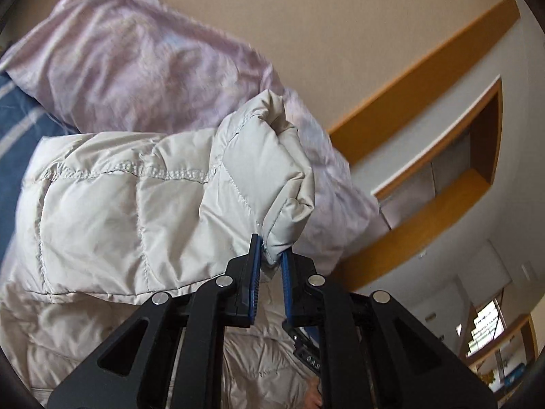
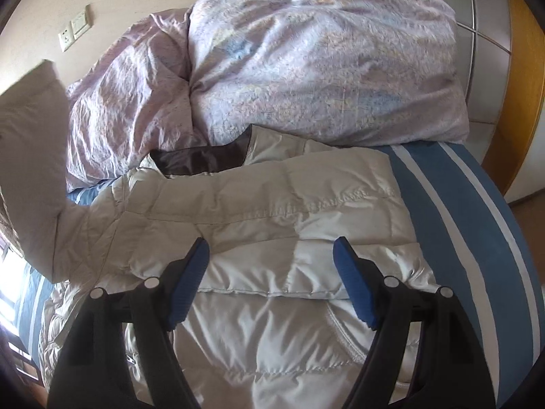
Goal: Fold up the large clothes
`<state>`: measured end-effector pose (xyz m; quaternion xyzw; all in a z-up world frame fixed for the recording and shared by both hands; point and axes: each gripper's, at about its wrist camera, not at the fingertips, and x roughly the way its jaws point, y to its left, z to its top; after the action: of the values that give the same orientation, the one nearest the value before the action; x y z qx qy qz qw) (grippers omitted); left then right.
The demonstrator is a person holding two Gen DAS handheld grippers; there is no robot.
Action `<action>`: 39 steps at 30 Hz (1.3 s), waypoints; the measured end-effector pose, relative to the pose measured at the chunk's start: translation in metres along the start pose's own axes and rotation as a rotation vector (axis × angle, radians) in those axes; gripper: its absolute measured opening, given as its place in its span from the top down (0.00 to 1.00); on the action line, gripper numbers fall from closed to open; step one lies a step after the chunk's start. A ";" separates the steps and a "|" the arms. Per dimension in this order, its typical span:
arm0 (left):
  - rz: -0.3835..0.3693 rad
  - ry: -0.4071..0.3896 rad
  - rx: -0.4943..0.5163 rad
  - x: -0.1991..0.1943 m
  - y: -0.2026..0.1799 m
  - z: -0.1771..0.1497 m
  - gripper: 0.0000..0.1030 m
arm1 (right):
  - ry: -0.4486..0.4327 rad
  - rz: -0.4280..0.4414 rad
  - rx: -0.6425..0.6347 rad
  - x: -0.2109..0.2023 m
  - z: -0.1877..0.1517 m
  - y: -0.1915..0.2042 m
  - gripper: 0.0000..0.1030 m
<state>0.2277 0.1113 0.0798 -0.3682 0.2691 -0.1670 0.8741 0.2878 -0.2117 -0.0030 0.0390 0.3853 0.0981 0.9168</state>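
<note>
Holding the puffy pale quilted jacket (image 1: 112, 211) by its cuff, the left gripper (image 1: 271, 255) fingers pinch tight. The right gripper (image 2: 271, 255) fingers are wide apart. The jacket looks soft, light and slippery; grab seams.

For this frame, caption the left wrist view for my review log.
Left gripper pinches a sleeve end of the cream quilted puffer jacket, lifted before a lilac duvet.
</note>
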 end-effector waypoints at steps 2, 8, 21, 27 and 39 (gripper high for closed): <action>-0.004 0.051 0.015 0.019 -0.004 -0.011 0.90 | -0.001 -0.002 0.001 0.002 0.000 0.000 0.27; -0.011 0.278 0.073 0.077 -0.005 -0.047 0.40 | 0.010 -0.008 0.007 0.009 0.003 -0.002 0.27; 0.366 0.083 0.211 0.015 0.079 0.012 0.07 | 0.239 0.296 0.204 0.067 0.013 -0.004 0.36; 0.508 0.065 0.210 0.002 0.109 0.019 0.07 | 0.338 0.363 0.217 0.104 0.002 0.026 0.79; 0.558 0.081 0.304 0.019 0.108 0.011 0.07 | 0.182 0.128 0.140 0.088 -0.004 0.037 0.87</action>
<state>0.2594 0.1810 0.0001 -0.1384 0.3661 0.0266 0.9198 0.3397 -0.1565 -0.0621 0.1185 0.4696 0.1326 0.8648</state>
